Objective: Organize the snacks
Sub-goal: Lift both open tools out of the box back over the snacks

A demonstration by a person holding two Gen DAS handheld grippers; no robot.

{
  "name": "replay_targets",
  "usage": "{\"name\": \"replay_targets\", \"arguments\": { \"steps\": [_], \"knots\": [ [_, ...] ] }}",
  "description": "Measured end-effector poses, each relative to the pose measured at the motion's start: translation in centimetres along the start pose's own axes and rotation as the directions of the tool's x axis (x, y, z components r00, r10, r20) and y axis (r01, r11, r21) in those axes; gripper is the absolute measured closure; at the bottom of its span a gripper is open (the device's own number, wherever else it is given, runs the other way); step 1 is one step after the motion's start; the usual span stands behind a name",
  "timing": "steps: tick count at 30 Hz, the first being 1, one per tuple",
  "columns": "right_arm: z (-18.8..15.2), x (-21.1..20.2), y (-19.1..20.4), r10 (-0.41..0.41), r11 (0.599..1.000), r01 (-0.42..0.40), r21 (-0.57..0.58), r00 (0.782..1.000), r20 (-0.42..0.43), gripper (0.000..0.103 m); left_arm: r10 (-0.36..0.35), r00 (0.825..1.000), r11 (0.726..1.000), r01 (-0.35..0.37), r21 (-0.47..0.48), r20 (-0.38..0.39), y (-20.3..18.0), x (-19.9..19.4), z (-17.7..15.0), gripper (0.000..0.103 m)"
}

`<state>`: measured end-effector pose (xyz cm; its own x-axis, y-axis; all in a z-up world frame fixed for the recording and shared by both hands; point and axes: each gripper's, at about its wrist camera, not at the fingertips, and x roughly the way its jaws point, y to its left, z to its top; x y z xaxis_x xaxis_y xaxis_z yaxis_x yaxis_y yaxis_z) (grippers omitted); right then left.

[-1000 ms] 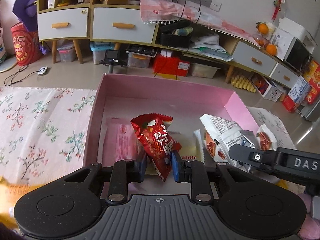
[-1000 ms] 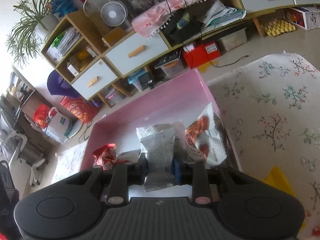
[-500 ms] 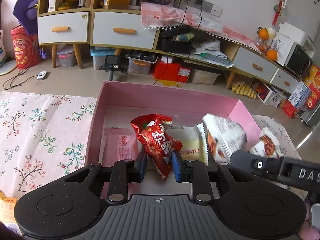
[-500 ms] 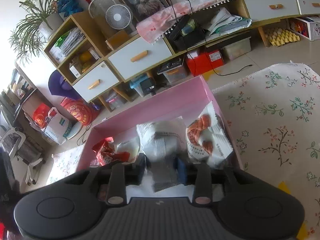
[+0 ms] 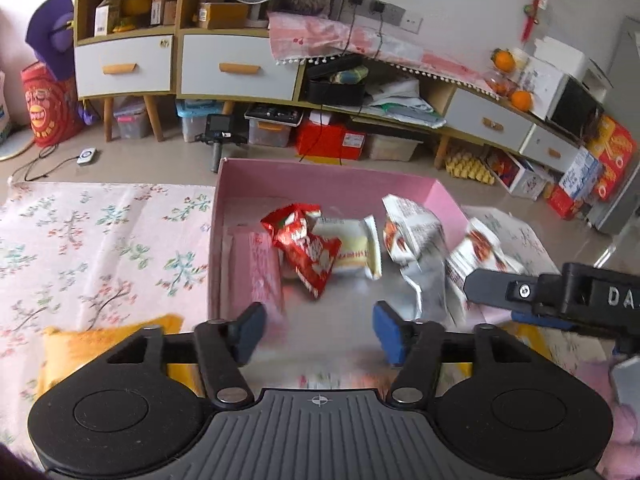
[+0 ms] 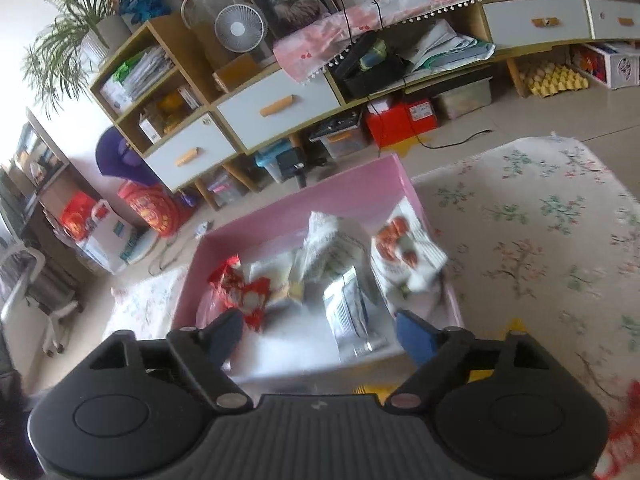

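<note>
Showing both grippers just opened above the pink box: left gripper stands wide and empty, red packet lying beyond it, long axis near-to-far; right gripper wide, silver packet released between its jaws.
</note>
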<state>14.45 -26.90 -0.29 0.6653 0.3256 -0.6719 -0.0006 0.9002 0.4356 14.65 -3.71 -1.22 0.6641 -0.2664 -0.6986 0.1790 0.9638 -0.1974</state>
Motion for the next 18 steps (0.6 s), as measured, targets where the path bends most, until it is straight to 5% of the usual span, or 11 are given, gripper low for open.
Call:
{"name": "replay_targets", "arguments": {
  "steps": [8,18],
  "knots": [
    [-2.3,-3.4,1.8,-0.025,0.999,0.025,-0.026,1.0,-0.012,0.017,0.024,0.999,0.994,-0.02,0.106,-0.045,-0.4,-5.0,-3.1,0.012],
    [-6.4,-5.2,3.6,-0.031,0.994,0.028,-0.109,0.999,-0.025,0.014,0.053,0.997,0.994,-0.046,0.096,-0.063,2.3,-8.6,-7.6,0.007]
  ]
}}
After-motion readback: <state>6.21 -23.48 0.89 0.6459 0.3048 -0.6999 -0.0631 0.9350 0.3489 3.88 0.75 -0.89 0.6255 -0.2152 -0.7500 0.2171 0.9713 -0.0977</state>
